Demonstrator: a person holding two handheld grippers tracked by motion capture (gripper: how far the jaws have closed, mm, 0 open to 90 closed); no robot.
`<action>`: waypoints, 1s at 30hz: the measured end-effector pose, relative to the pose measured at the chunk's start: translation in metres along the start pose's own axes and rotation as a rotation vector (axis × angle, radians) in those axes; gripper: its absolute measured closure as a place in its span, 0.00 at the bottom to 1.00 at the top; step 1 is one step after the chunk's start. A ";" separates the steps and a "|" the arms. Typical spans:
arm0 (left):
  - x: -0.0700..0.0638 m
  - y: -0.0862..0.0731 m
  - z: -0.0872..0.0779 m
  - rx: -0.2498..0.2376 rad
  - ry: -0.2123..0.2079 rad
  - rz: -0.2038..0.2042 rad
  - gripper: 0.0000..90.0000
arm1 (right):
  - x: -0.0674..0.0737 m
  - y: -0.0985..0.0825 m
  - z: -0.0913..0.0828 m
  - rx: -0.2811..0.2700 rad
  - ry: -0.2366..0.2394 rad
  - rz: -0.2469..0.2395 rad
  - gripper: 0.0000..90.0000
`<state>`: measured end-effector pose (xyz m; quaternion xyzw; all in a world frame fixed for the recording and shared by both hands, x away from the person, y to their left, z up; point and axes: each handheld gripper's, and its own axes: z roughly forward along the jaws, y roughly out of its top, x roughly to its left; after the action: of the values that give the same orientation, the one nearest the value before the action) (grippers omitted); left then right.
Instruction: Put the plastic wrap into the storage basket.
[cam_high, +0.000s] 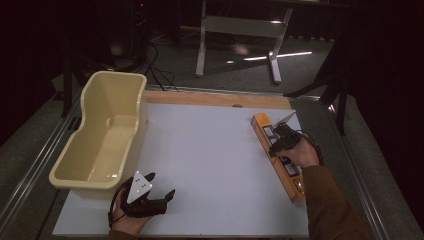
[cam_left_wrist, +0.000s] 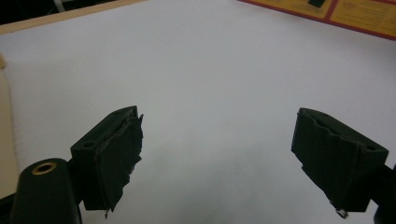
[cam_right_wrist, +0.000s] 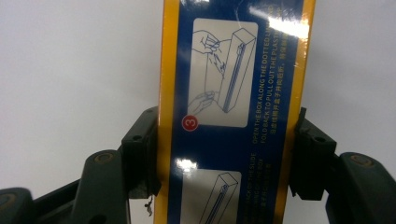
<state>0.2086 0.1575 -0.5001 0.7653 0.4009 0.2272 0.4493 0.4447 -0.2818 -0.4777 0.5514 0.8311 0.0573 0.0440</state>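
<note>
— Right tool: what's it on?
— Its jaws straddle the long yellow-and-blue box, pads against both long edges, clamped.
— Where's the box?
— Flat on the white desk, near its right edge.
— Left tool?
— Jaws wide apart, nothing between, beside the cream tub.

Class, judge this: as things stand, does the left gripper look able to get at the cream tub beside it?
Probably yes: the left gripper stands open just by the cream tub, with bare white table around it.
</note>
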 end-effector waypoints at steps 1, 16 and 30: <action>0.000 0.000 0.000 0.001 -0.001 0.001 0.18 | 0.003 -0.001 0.000 0.010 -0.002 0.004 0.42; 0.000 0.000 0.000 -0.002 0.001 0.002 0.18 | 0.001 0.006 0.005 0.116 0.043 0.042 0.43; 0.000 0.000 0.000 -0.003 0.004 0.001 0.18 | 0.018 0.003 -0.005 0.056 0.289 0.153 0.43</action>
<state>0.2088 0.1571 -0.5002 0.7643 0.4012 0.2296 0.4496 0.4400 -0.2643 -0.4721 0.6000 0.7857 0.1159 -0.0957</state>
